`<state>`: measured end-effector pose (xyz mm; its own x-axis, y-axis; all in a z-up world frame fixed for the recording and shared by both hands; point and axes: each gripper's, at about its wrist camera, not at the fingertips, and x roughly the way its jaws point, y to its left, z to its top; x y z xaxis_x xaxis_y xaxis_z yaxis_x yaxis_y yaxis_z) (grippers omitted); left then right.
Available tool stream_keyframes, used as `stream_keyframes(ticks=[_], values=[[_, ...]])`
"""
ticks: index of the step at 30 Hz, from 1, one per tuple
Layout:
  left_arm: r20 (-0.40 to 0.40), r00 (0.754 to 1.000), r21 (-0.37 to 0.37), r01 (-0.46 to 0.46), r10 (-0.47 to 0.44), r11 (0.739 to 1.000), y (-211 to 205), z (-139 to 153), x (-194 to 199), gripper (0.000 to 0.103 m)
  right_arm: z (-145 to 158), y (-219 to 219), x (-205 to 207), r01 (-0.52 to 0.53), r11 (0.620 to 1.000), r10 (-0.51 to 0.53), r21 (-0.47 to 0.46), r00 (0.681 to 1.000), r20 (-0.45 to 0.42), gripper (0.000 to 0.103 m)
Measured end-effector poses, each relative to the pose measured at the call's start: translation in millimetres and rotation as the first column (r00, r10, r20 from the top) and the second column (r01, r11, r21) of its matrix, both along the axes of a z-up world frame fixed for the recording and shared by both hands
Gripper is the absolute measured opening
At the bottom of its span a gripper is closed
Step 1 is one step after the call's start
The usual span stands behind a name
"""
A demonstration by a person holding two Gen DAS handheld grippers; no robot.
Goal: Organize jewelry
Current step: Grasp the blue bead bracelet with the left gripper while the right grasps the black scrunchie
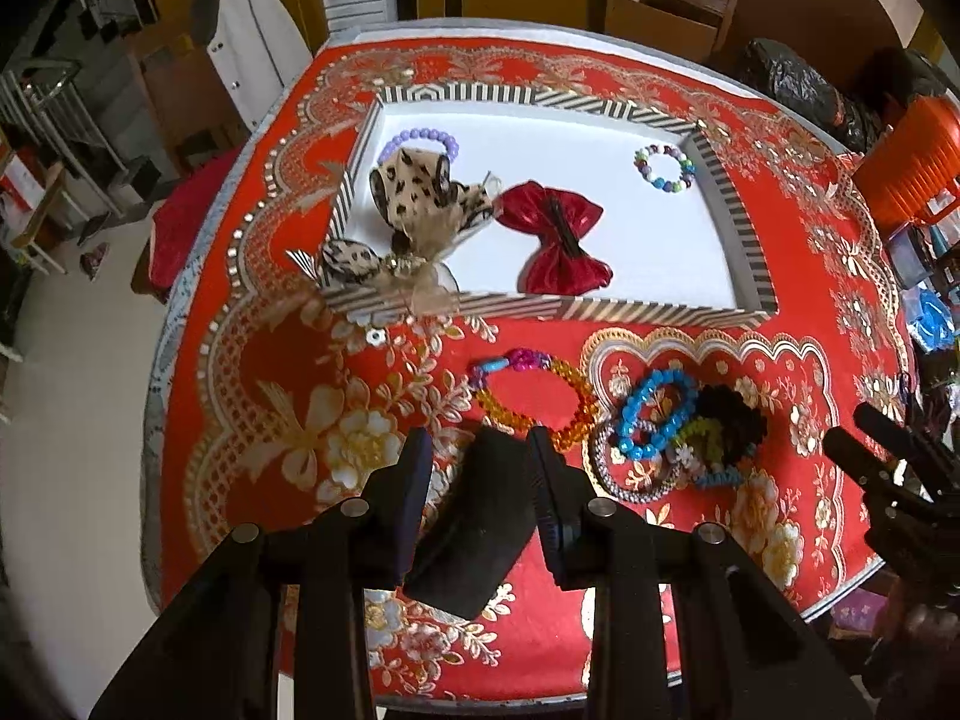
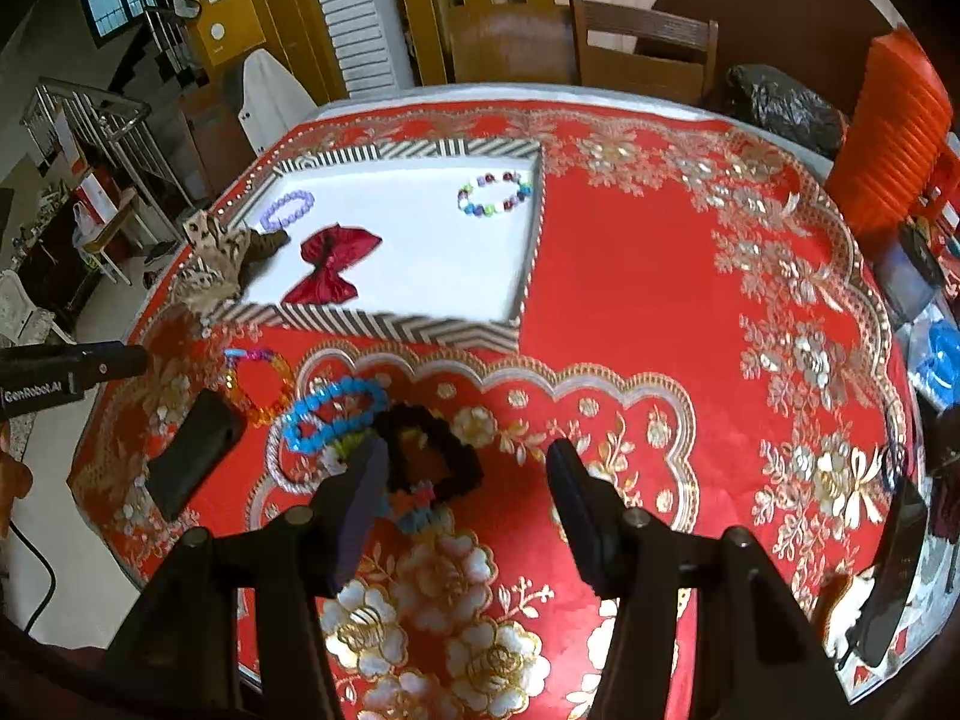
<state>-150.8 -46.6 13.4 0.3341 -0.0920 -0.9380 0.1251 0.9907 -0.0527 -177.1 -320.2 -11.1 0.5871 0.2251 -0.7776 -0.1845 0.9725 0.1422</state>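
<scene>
A striped tray on the red tablecloth holds a red bow, a purple bead bracelet, a multicolour bead bracelet and a leopard bow that hangs over its left rim. In front of the tray lie an orange bead bracelet, a blue bead bracelet, a black scrunchie and other bands. My left gripper is open above a black case. My right gripper is open over the scrunchie.
An orange basket and blue items stand at the table's right edge. A black bag and wooden chairs are behind the table. A white nut lies by the tray's front.
</scene>
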Motion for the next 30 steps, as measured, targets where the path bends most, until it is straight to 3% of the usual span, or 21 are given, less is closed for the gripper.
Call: stream_keyframes(ticks=[10, 17, 23, 30], values=[[-0.060, 0.998, -0.036, 0.029, -0.032, 0.999, -6, -15, 0, 0.005, -31, -4, 2, -0.010, 1.000, 0.011, 0.014, 0.998, -0.060, 0.058], [-0.098, 0.994, -0.058, 0.051, -0.056, 0.997, -12, -24, 6, 0.005, -47, -2, 7, -0.011, 0.998, 0.016, 0.055, 0.995, -0.094, 0.051], [-0.134, 0.983, -0.076, 0.113, -0.122, 0.991, -30, -33, 17, 0.005, -55, -8, 23, 0.027, 0.999, -0.022, 0.046, 0.995, -0.101, 0.051], [-0.166, 0.960, -0.078, 0.215, -0.225, 0.974, -64, -45, 31, 0.006, -61, 1, 38, -0.009, 1.000, 0.008, -0.004, 0.994, -0.106, 0.051]])
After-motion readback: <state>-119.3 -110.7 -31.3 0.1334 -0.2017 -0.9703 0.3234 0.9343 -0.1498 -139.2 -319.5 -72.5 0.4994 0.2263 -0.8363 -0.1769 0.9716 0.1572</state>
